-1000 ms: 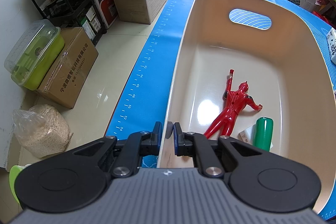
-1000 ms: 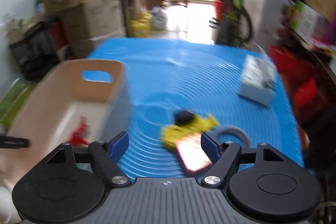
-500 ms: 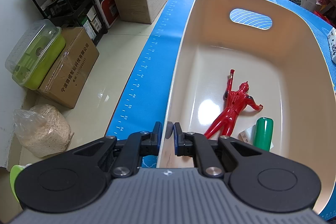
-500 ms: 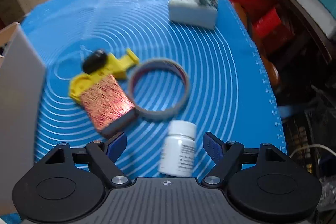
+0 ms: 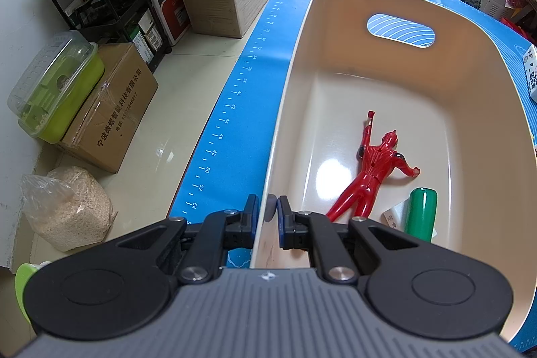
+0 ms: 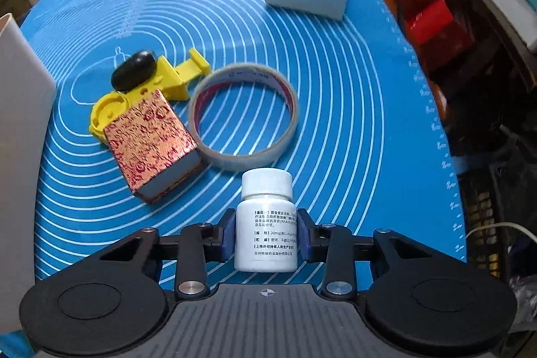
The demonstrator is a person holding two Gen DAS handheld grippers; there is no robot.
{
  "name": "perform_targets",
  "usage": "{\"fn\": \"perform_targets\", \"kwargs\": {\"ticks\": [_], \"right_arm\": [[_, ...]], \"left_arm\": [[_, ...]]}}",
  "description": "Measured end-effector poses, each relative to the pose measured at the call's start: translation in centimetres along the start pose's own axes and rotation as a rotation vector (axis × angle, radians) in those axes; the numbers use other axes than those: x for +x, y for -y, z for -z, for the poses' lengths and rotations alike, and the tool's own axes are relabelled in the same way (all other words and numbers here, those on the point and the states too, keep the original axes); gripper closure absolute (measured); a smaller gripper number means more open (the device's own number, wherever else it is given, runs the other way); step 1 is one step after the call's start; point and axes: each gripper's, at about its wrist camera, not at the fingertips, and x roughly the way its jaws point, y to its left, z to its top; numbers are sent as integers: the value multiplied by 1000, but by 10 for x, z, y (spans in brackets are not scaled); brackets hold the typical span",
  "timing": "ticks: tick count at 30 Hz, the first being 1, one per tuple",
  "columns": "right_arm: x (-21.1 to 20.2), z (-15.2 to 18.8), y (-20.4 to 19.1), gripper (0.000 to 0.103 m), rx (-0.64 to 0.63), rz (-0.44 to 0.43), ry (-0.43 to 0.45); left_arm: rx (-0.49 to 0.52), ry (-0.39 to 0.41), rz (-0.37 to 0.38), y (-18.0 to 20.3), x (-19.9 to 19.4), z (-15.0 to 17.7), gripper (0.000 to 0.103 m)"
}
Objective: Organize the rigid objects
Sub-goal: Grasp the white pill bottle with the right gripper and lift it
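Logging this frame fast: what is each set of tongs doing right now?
Left tongs: shut on the bin wall.
Right tongs: shut on the white pill bottle.

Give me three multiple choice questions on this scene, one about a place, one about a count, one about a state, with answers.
1. Where does the red figure lie?
A. in the cream bin
B. on the blue mat
C. on the floor

2. How many things lie in the bin?
A. one
B. two
C. four

3. What does the right gripper do?
A. hangs open
B. clamps the white bottle
C. grips the tape roll

Answers: 1 A, it rests on the bin's floor. 2 B, the figure and a green cylinder. 3 B, both fingers press the bottle's sides.
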Motion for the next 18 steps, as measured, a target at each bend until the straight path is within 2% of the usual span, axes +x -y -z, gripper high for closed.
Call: {"fn": "perform_targets", "kwargs": {"ticks": [8,15,18], "right_arm": [[-29,-6,-3,59,4,1,118],[-71,-9,-26,59,-39,-66,312],[-85,-11,-43,59,-55,-131,366]], "left_arm": [[0,0,0,0,0,0,89],[0,0,-1,0,0,0,90],[-1,-1,-1,0,0,0,89]]}}
